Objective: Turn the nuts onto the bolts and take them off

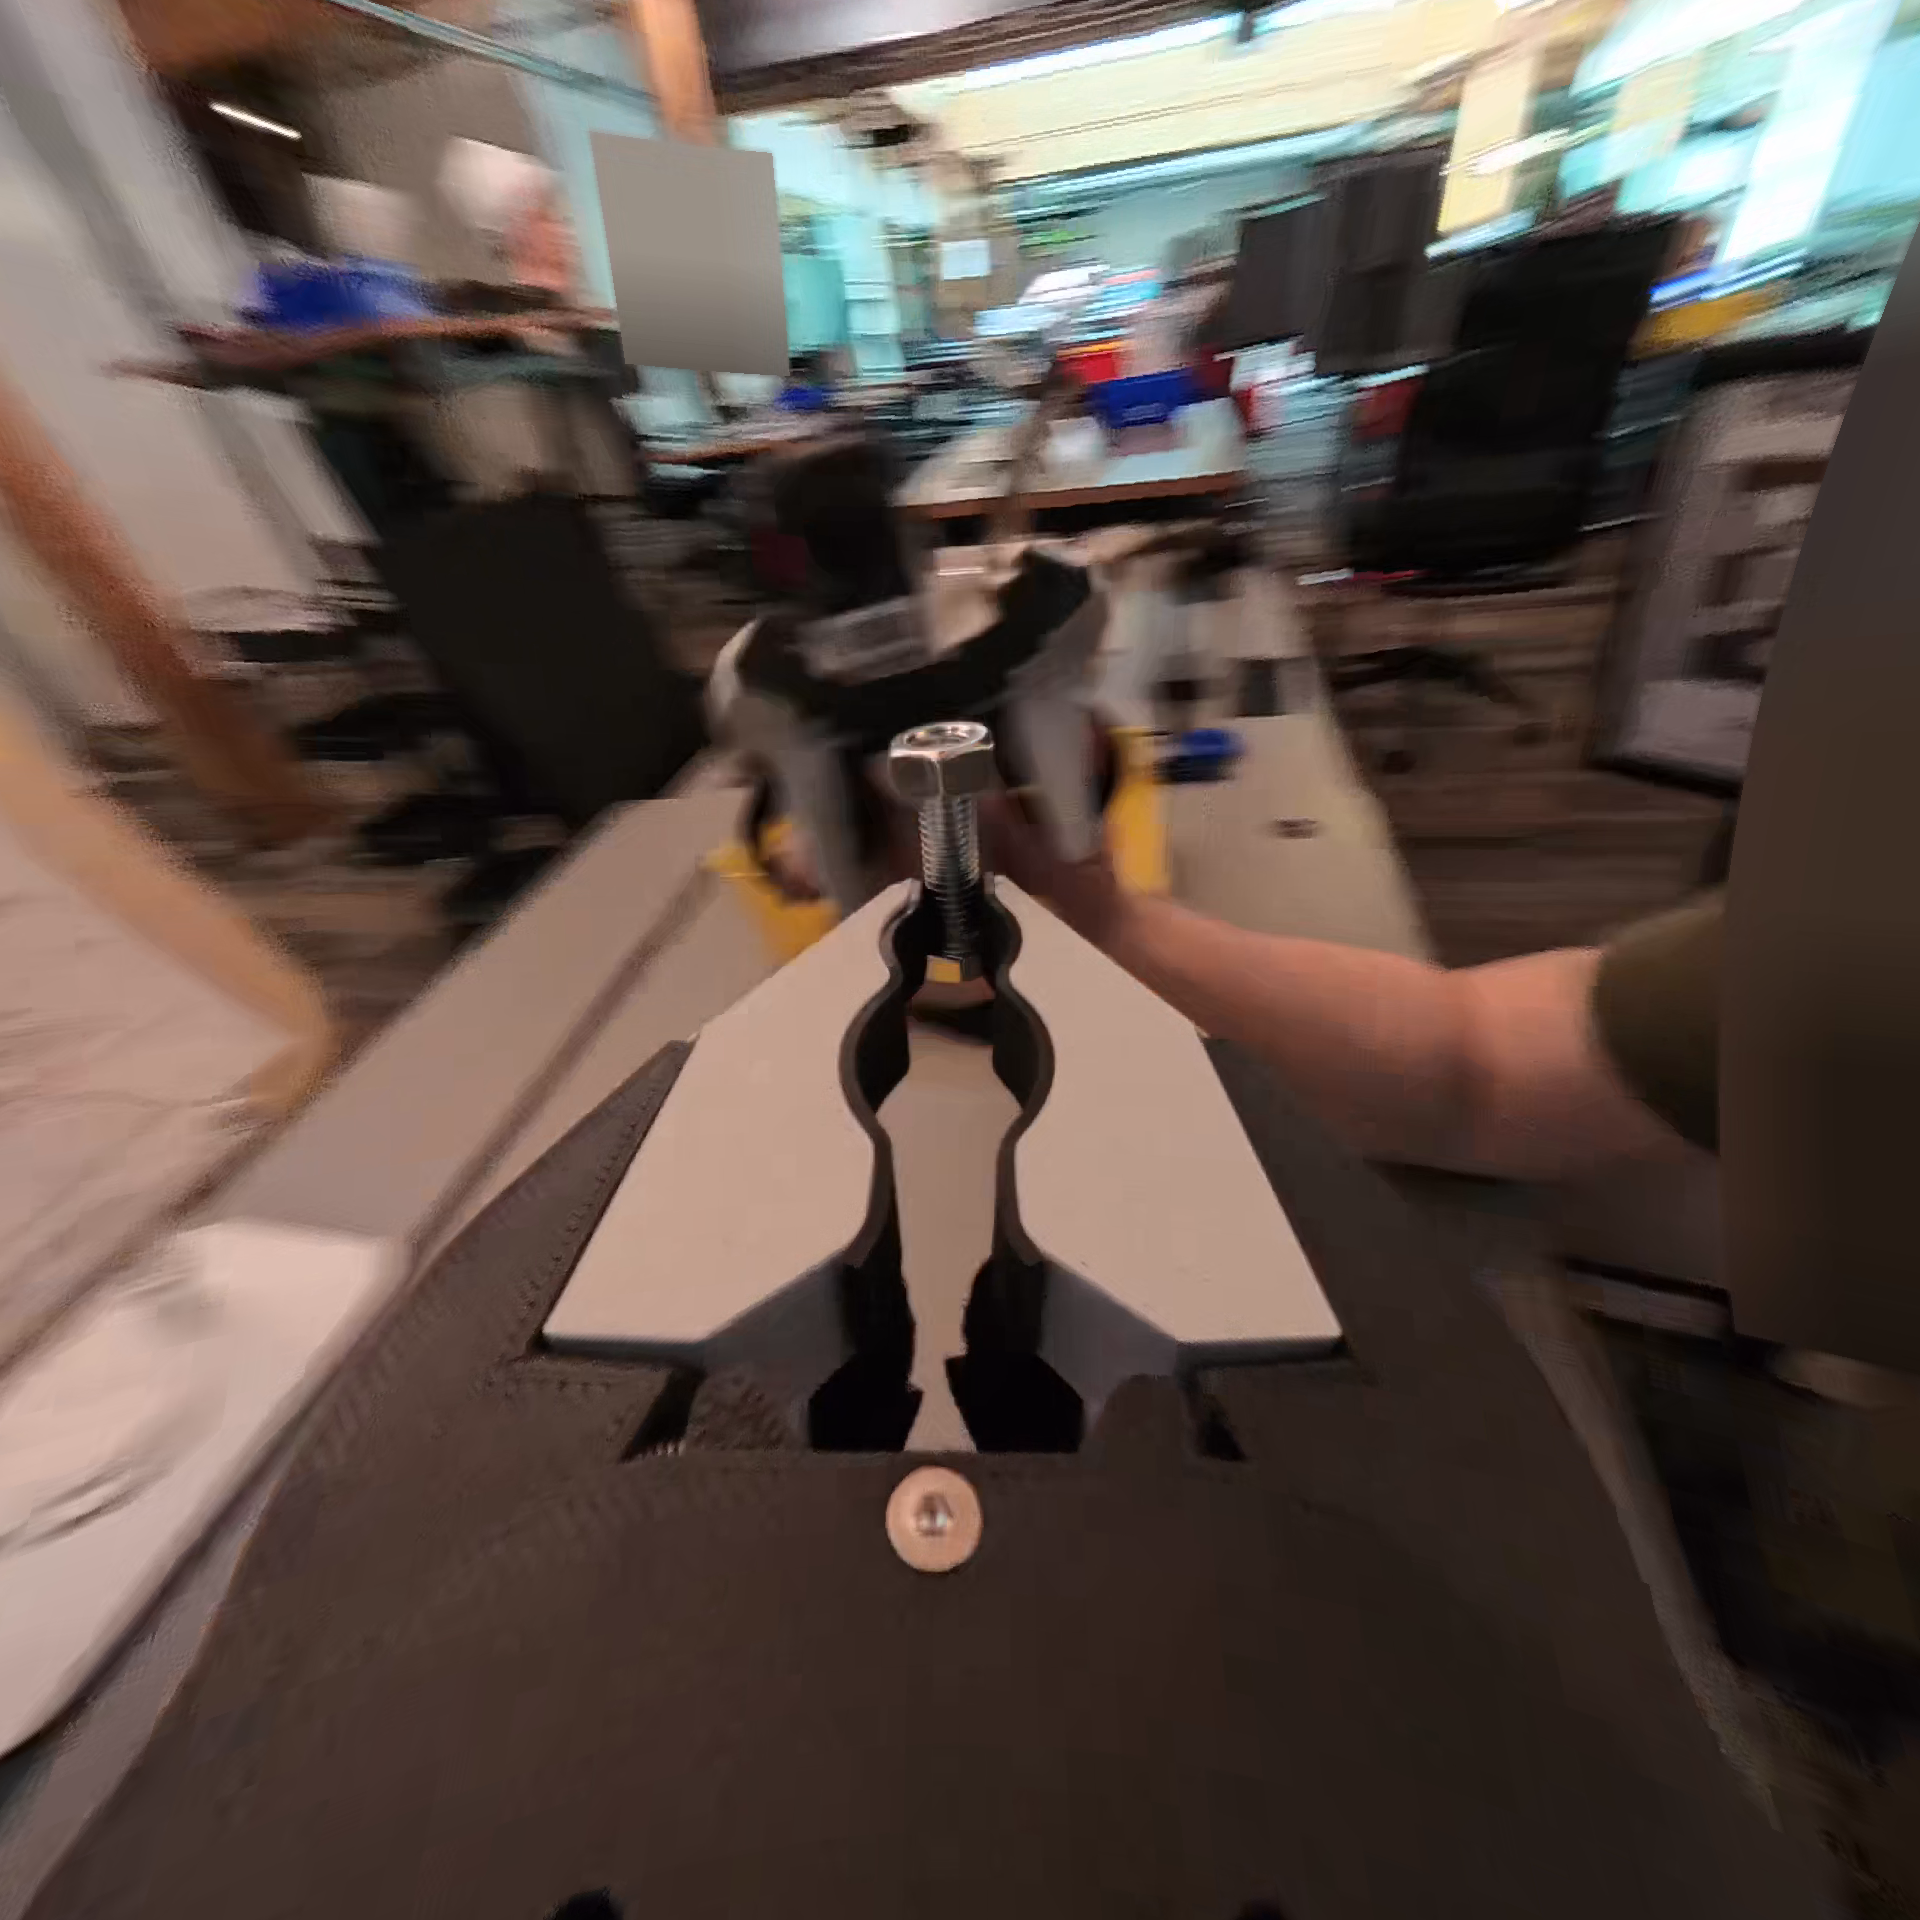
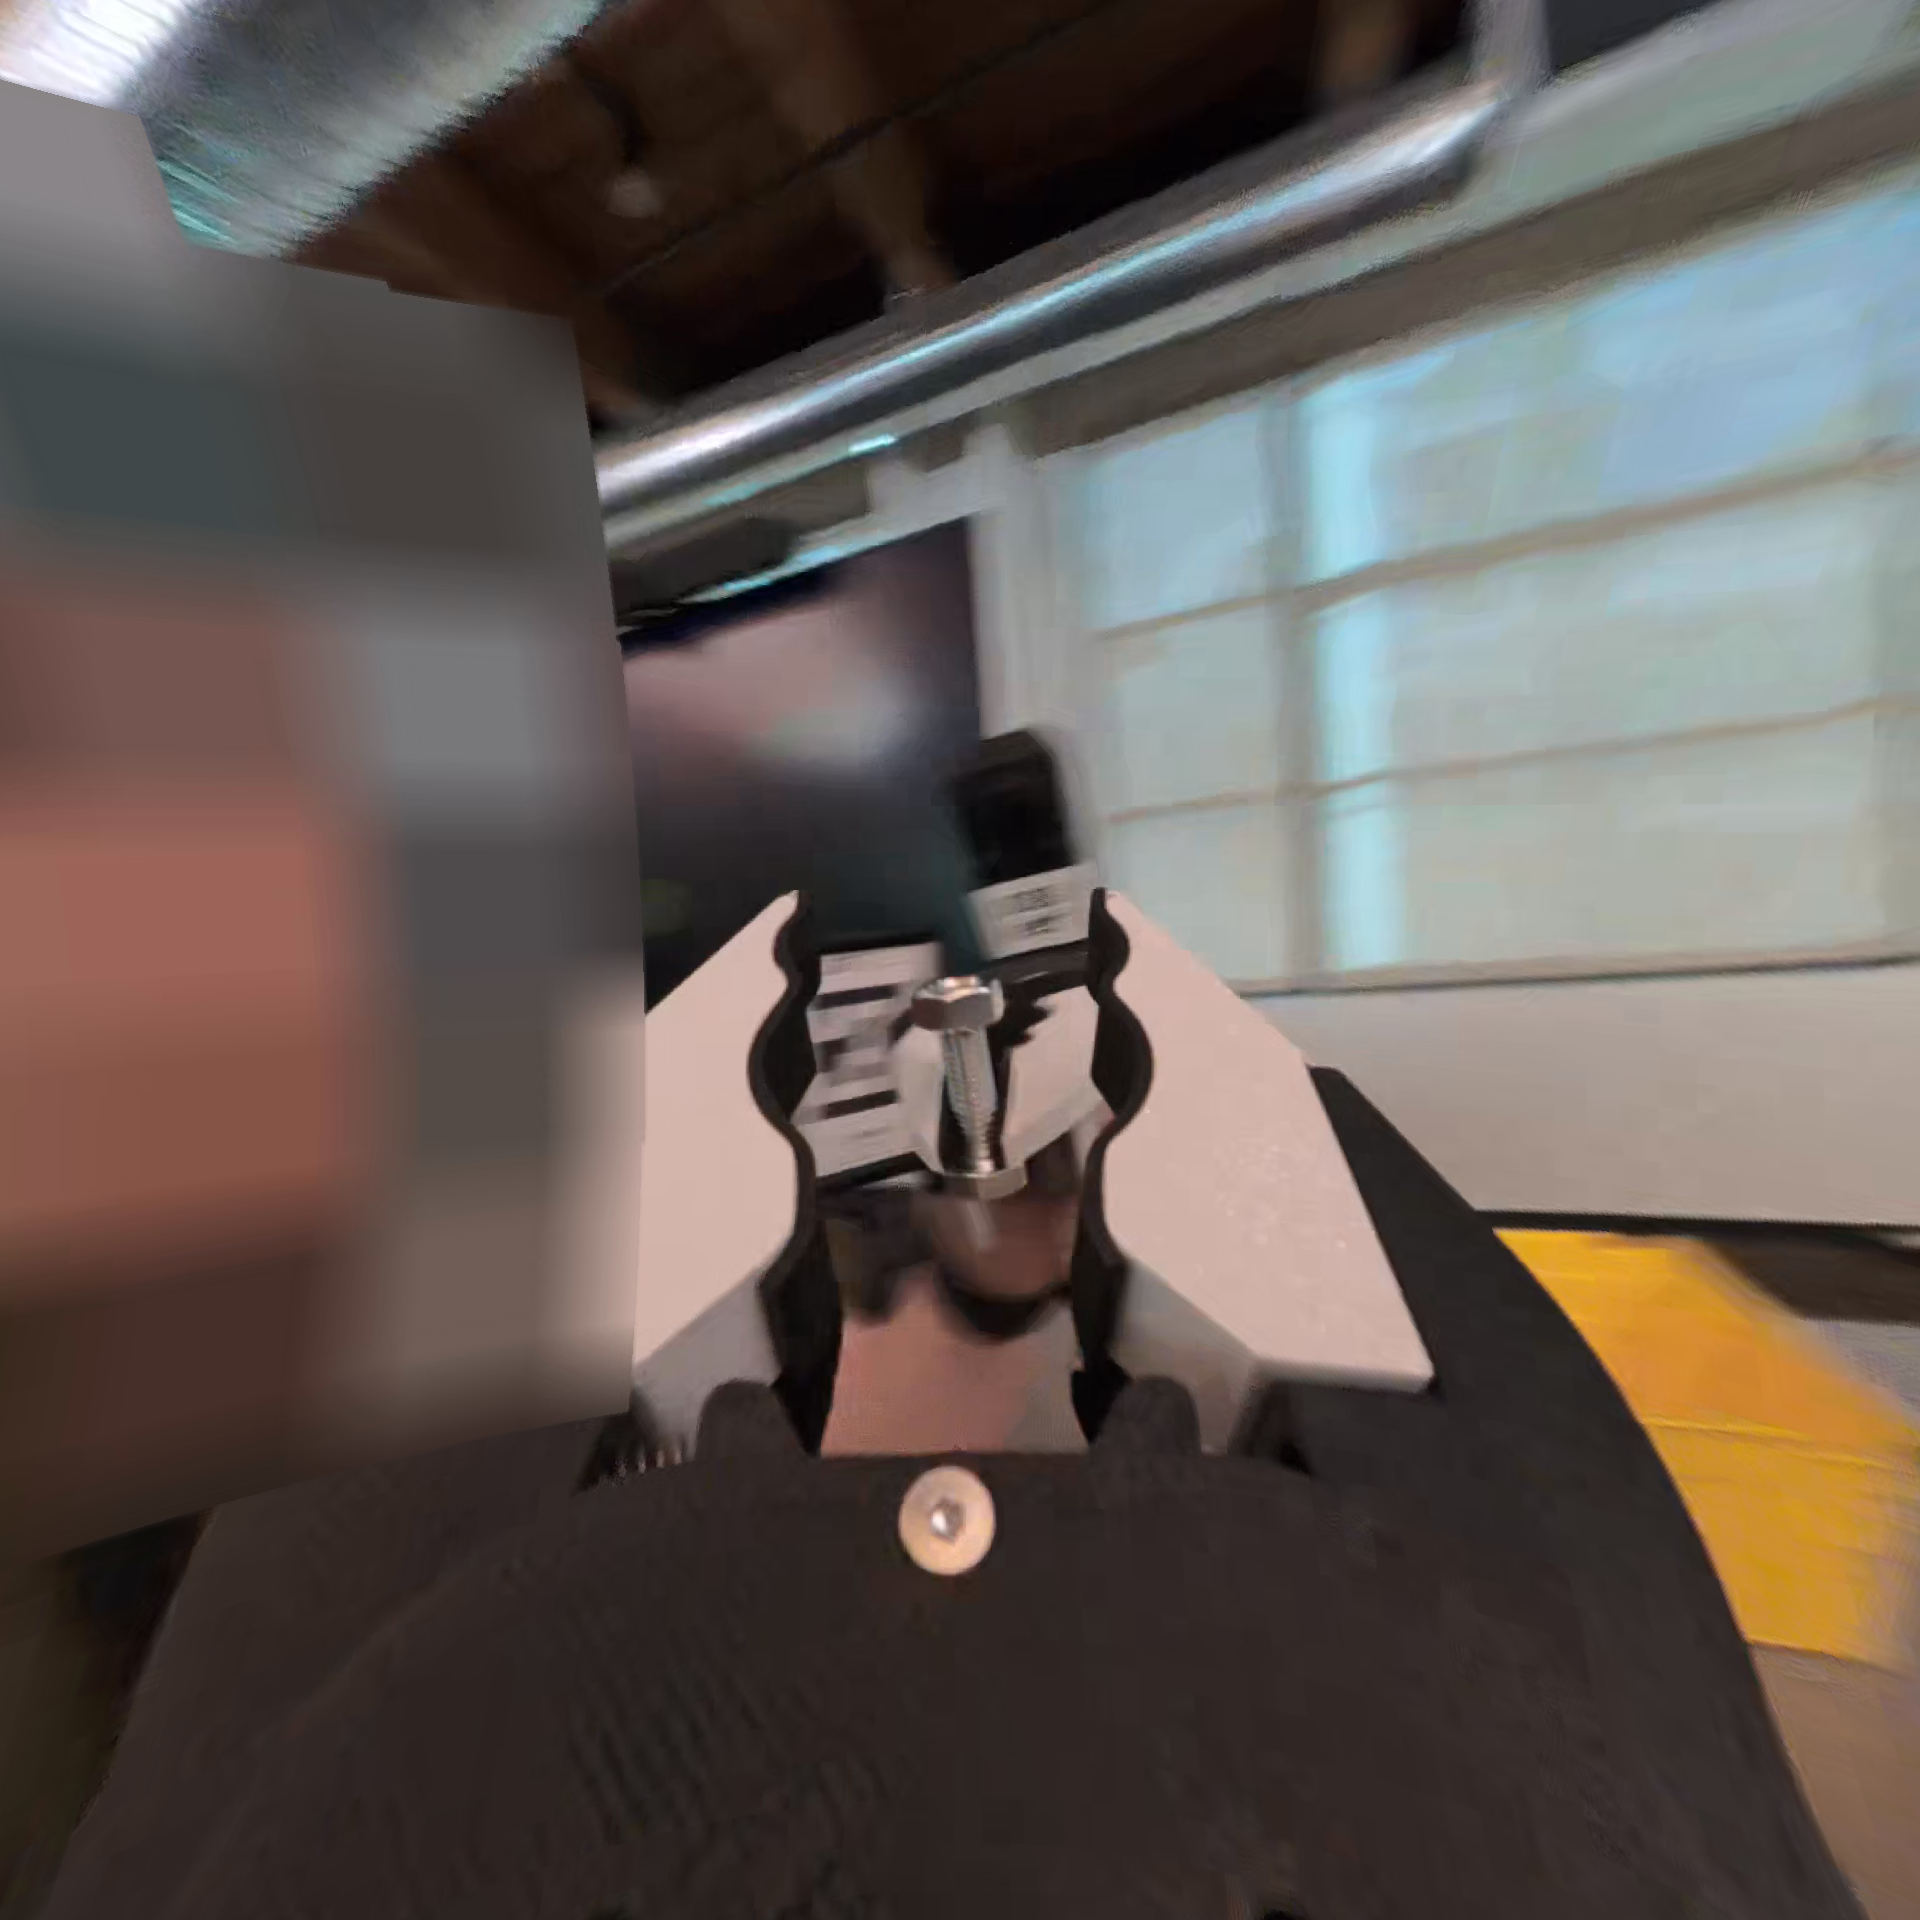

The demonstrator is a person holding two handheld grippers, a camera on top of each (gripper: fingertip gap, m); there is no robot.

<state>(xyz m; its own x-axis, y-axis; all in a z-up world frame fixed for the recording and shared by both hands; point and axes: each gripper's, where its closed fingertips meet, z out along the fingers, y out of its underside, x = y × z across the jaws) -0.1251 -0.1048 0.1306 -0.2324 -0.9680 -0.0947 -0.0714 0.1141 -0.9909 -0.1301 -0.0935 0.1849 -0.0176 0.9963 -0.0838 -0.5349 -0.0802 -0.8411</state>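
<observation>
Upright, silver hex-headed bolt (image 1: 943,831), threaded shank.

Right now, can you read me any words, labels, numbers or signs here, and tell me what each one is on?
White tags on the left gripper: black marks, too blurred to read.
Paper sheet on the far wall: too blurred to read.
Bolt head: no marking legible.
So no text can be quoted.

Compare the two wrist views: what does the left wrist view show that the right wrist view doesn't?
Left wrist view only: the left gripper shut on the bolt's threaded shank, hex head up, plus a forearm and grey bench.
Right wrist view only: a nut low on the shank, and the right gripper open.
Both: the same bolt, with the opposite gripper beyond it.
</observation>
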